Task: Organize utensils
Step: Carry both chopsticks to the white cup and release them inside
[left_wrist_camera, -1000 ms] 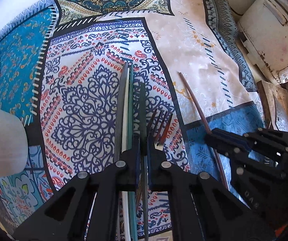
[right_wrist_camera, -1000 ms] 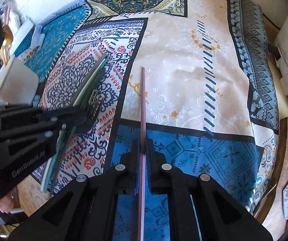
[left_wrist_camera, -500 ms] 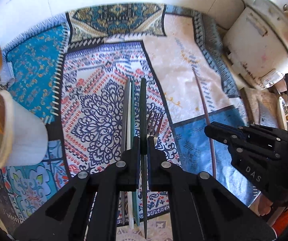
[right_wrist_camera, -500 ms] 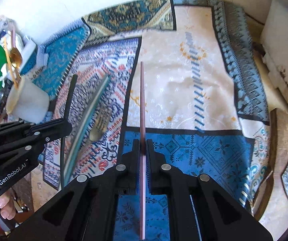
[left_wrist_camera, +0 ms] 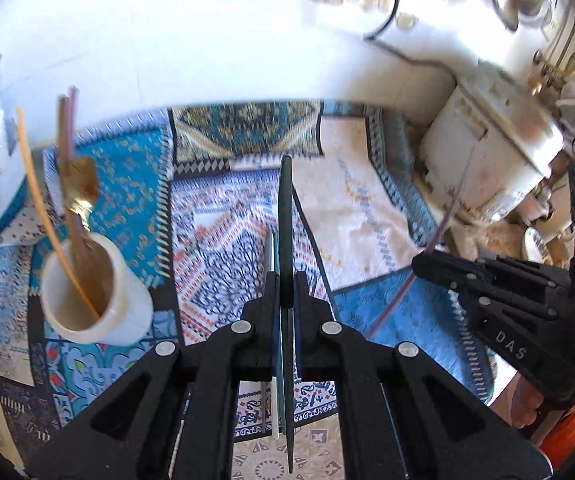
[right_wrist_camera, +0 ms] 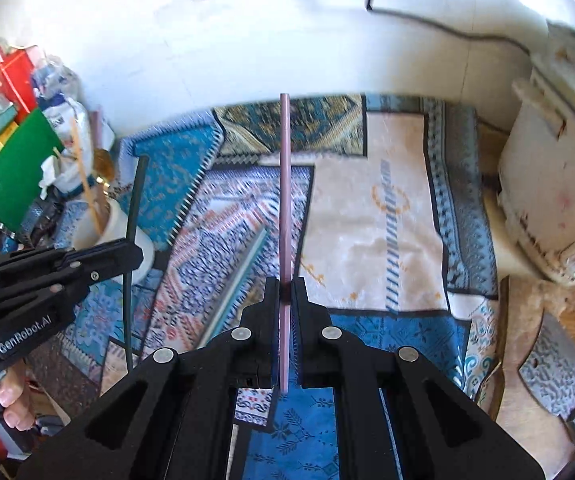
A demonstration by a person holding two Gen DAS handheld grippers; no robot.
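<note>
1. We see the left gripper (left_wrist_camera: 286, 288) raise its dark chopstick (left_wrist_camera: 285, 224) off the patterned cloth (left_wrist_camera: 223, 240).
2. We see the right gripper (right_wrist_camera: 285, 292) raise the pink chopstick (right_wrist_camera: 285, 184) likewise.
3. The white cup (left_wrist_camera: 99, 300) enters the left view.

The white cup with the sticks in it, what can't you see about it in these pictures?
- Right wrist view: the left gripper covers the white cup's base.
- Left wrist view: the cup's bottom inside is hidden by its wall.
- The golden utensil is too blurred to name.
</note>
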